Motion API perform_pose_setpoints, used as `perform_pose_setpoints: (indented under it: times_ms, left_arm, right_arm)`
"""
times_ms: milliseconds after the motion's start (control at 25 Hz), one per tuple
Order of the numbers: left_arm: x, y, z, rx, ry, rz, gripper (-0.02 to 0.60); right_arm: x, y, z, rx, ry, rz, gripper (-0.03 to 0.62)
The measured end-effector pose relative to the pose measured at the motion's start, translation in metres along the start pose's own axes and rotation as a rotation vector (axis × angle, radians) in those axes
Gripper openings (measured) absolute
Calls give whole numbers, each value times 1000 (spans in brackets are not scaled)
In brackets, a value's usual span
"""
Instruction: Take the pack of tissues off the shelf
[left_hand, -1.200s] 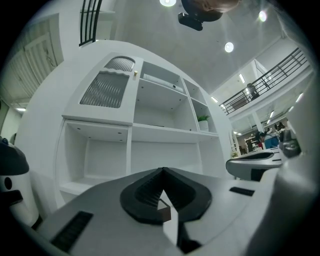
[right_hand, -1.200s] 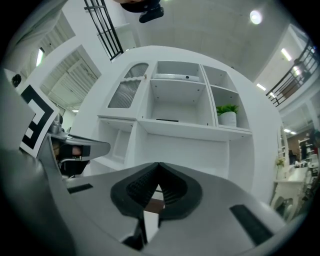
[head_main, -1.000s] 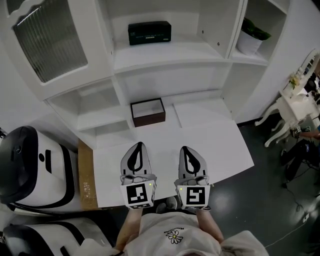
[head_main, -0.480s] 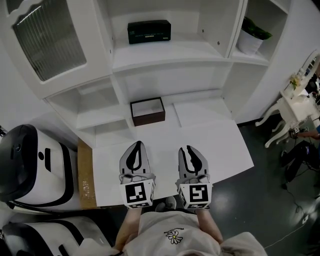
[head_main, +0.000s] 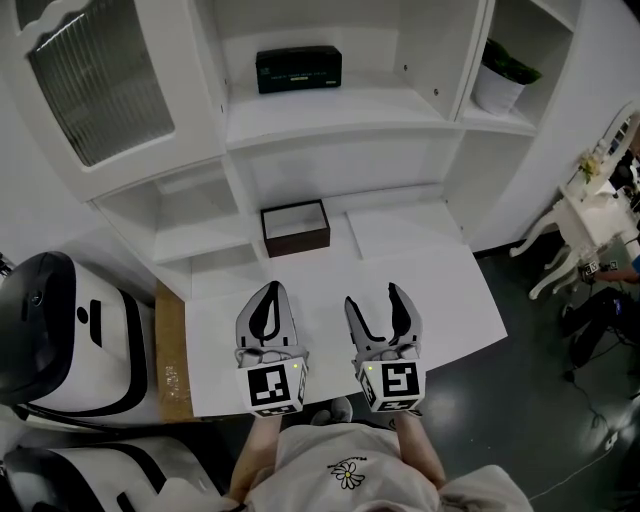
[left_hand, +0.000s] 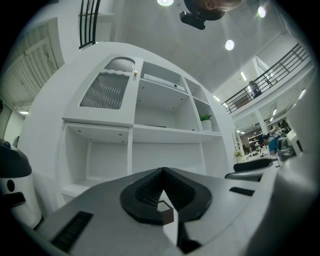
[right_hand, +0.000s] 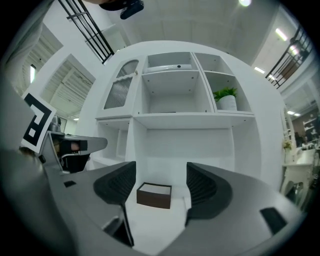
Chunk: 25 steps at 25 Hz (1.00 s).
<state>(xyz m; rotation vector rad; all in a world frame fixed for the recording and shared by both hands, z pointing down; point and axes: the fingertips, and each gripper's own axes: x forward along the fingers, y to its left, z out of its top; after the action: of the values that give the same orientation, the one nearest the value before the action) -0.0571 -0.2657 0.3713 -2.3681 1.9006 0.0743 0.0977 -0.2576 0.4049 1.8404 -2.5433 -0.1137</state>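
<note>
1. Jaws of the right gripper (head_main: 375, 298) (right_hand: 160, 172) are spreading apart over the white tabletop (head_main: 445, 290), with nothing held between them. In the right gripper view an open brown box (right_hand: 154, 195) shows through the gap, well ahead on the table.
2. Jaws of the left gripper (head_main: 269, 298) (left_hand: 162, 172) are pressed together at the tips and hold nothing. A sliver of the brown box shows through the narrow slit below them in the left gripper view.
3. Both grippers sit side by side at the near edge of the tabletop, marker cubes toward the person, whose white shirt (head_main: 350, 470) fills the bottom of the head view.
4. The brown box (head_main: 295, 226), white inside, stands at the back of the tabletop against the foot of the white shelf unit (head_main: 330, 150), ahead of the grippers and between their lines.
5. The pack of tissues (head_main: 298, 68), dark and oblong, lies on the open shelf above the box, in the middle bay, well apart from both grippers.
6. A potted plant (head_main: 505, 68) (right_hand: 227, 99) stands in the bay to the right of it, and a ribbed-glass cabinet door (head_main: 100, 80) closes the bay to the left.
7. A black-and-white machine (head_main: 60, 335) stands on the floor beside the table's left end.
</note>
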Motion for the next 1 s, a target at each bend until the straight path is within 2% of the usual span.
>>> perform_pose_setpoints:
  times_ms: [160, 360, 480, 640, 720, 880, 1000]
  left_arm:
    - [2, 1, 0, 3, -4, 0, -2]
    - [4, 2, -1, 3, 0, 4, -2]
    - [5, 3, -1, 5, 3, 7, -2]
    - [6, 7, 0, 9, 5, 11, -2]
    - [6, 9, -1, 9, 10, 14, -2]
    - [6, 14, 0, 7, 12, 20, -2]
    - [5, 17, 0, 5, 14, 25, -2]
  right_arm:
    - [4, 5, -5, 12, 4, 20, 327]
    - [6, 3, -1, 8, -8, 17, 328]
    - [8, -3, 14, -16, -41, 10, 328]
    - [17, -10, 70, -118, -170, 22, 328]
    - [23, -11, 104, -158, -249, 46, 378]
    - [34, -13, 170, -274, -389, 79, 399]
    - [46, -10, 207, -360, -423, 109, 400]
